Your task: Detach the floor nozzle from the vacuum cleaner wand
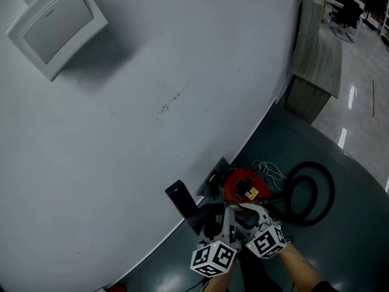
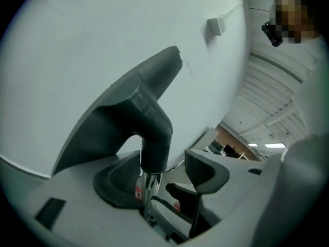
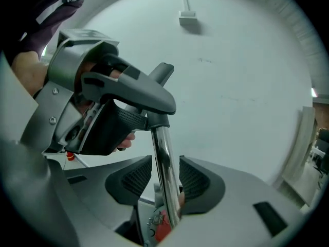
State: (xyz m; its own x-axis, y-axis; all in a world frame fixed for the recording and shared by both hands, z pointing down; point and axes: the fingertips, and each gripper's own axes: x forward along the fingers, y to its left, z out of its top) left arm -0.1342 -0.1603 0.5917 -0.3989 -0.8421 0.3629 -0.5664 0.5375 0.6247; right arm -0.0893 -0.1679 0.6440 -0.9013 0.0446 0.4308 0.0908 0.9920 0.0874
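The grey floor nozzle (image 2: pixel 128 107) sits on the end of a chrome wand (image 3: pixel 163 158), raised in front of the white wall. In the head view the nozzle (image 1: pixel 182 201) shows dark, near the wall's foot. My left gripper (image 2: pixel 162 174) is open; the nozzle's neck stands between its pads, close against the left pad (image 2: pixel 119 175) and clear of the other. My right gripper (image 3: pixel 164 178) is open, with the wand between its pads and narrow gaps at both sides. In the right gripper view the left gripper (image 3: pixel 121 104) brackets the neck just above.
A red vacuum body (image 1: pixel 243 187) lies on the dark floor with a black hose (image 1: pixel 316 193) looped to its right. The white wall (image 1: pixel 152 90) carries a mounted box (image 1: pixel 55 26). A wooden counter (image 1: pixel 316 59) stands at the far right.
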